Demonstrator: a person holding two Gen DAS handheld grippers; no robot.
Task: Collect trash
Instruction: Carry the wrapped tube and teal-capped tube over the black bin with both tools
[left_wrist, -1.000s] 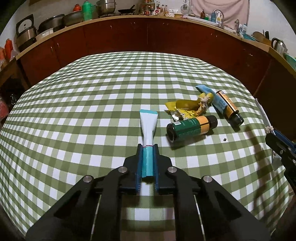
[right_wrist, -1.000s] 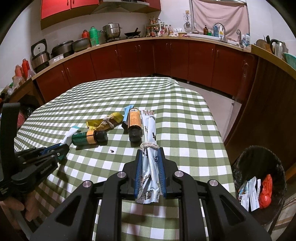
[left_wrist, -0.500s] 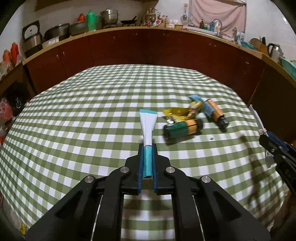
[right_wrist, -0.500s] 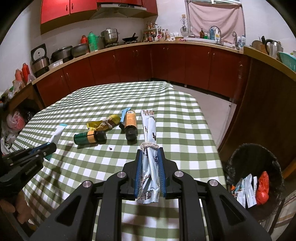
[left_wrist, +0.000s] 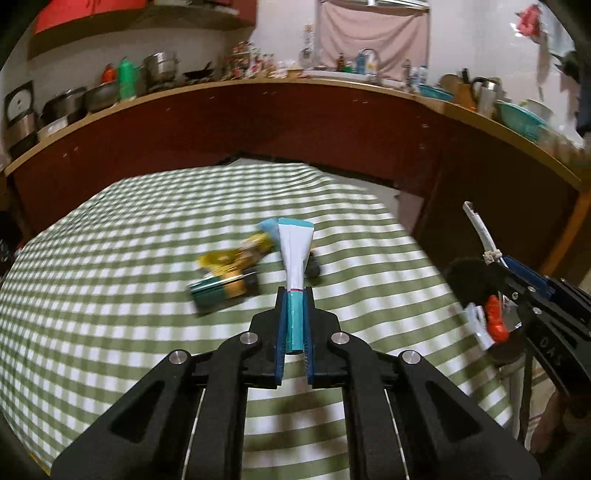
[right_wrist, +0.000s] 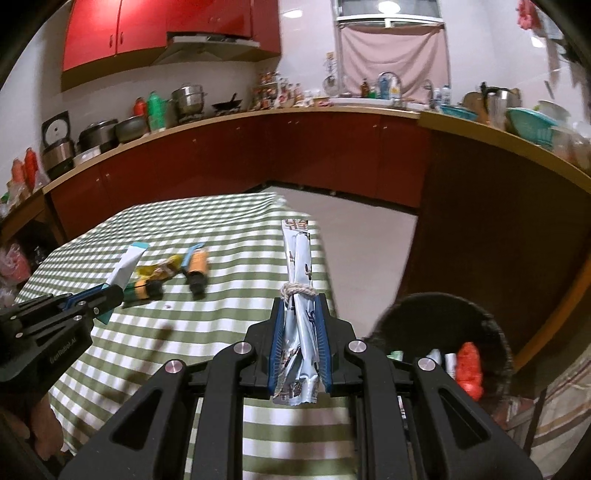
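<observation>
My left gripper (left_wrist: 293, 295) is shut on a white and teal tube (left_wrist: 294, 254), held above the green checked table (left_wrist: 110, 295). My right gripper (right_wrist: 298, 306) is shut on a tied bundle of silver wrappers (right_wrist: 298, 266), held above the table's right edge beside the black bin (right_wrist: 443, 332). A green and orange bottle (left_wrist: 221, 288), a yellow wrapper (left_wrist: 232, 254) and a second orange bottle (right_wrist: 195, 267) lie on the table. In the left wrist view the right gripper (left_wrist: 517, 280) is at the right, over the bin (left_wrist: 465, 273).
The bin holds a red item (right_wrist: 469, 365) and white scraps. Dark red kitchen cabinets (right_wrist: 295, 155) with a cluttered counter run behind the table. Bare floor (right_wrist: 365, 243) lies between table and cabinets.
Both grippers have lifted and swung to the right toward the bin, each still holding its item. The bin now shows closer in the right wrist view.
</observation>
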